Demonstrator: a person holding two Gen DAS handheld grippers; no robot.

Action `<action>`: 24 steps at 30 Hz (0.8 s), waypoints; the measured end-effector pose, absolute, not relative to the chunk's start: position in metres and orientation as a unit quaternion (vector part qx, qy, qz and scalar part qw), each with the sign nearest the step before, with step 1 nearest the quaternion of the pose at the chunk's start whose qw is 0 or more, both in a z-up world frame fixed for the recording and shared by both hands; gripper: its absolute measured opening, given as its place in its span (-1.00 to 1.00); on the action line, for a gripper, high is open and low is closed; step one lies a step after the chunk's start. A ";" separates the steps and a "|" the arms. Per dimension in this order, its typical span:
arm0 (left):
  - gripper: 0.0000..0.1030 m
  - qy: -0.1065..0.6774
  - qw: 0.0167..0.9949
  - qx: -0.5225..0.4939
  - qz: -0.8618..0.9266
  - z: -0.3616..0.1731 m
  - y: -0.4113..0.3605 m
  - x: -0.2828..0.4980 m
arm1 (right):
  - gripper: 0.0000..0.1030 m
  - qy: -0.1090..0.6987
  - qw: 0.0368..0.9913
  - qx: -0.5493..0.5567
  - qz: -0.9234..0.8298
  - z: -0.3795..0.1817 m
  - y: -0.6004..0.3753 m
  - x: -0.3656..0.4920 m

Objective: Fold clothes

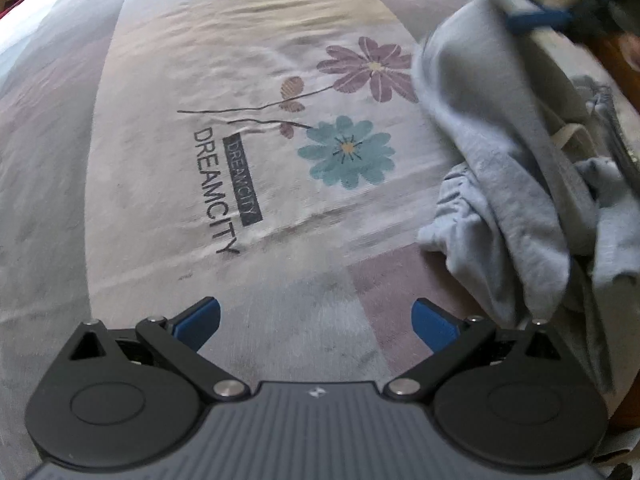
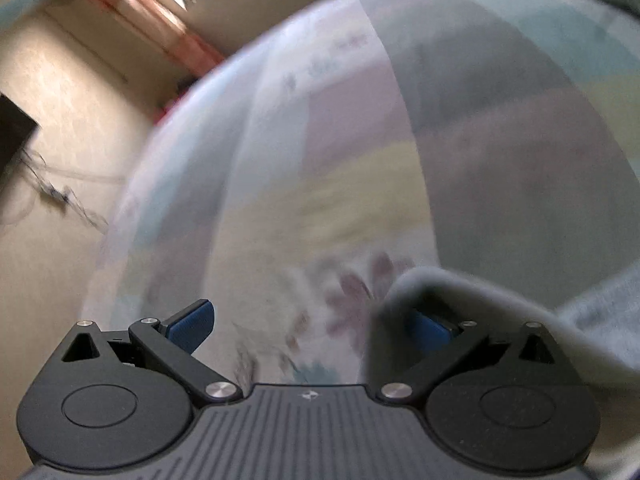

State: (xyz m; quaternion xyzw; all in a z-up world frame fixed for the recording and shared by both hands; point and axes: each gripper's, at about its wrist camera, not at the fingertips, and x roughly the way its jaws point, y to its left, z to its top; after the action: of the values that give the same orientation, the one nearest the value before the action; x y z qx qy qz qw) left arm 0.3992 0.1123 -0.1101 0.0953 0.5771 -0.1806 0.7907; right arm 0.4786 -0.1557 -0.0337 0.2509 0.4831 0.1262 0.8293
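Observation:
A light grey garment (image 1: 500, 152) hangs crumpled over the right part of the bed, its lower folds resting on the sheet. Its top drapes over a blue finger (image 1: 536, 20) of my right gripper at the upper right. In the right wrist view, which is blurred, my right gripper (image 2: 312, 330) has its jaws wide apart, and the grey garment (image 2: 460, 292) is hooked over the right finger (image 2: 430, 332). My left gripper (image 1: 318, 320) is open and empty, low over the sheet, to the left of the garment.
The bed sheet (image 1: 200, 80) carries pastel blocks, a purple flower (image 1: 368, 68), a blue flower (image 1: 346, 152) and the word DREAMCITY (image 1: 216, 192). Beyond the bed are a beige floor (image 2: 60, 240) with cables (image 2: 60, 196) and a dark object (image 2: 12, 132).

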 end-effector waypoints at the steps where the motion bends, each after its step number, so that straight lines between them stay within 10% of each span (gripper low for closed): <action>1: 0.96 0.578 0.790 0.101 -0.177 -0.112 0.112 0.401 | 1.00 0.496 0.825 0.242 0.122 -0.038 -0.156 0.471; 24: 0.96 0.568 0.810 0.111 -0.097 -0.104 0.169 0.415 | 1.00 0.567 0.750 0.280 0.193 -0.121 -0.071 0.400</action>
State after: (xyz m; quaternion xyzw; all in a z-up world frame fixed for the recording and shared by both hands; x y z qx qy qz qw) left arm 0.4148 0.1692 -0.1035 0.1108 0.5678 -0.0973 0.8098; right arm 0.4002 -0.0707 -0.1215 0.2802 0.5674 0.1933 0.7498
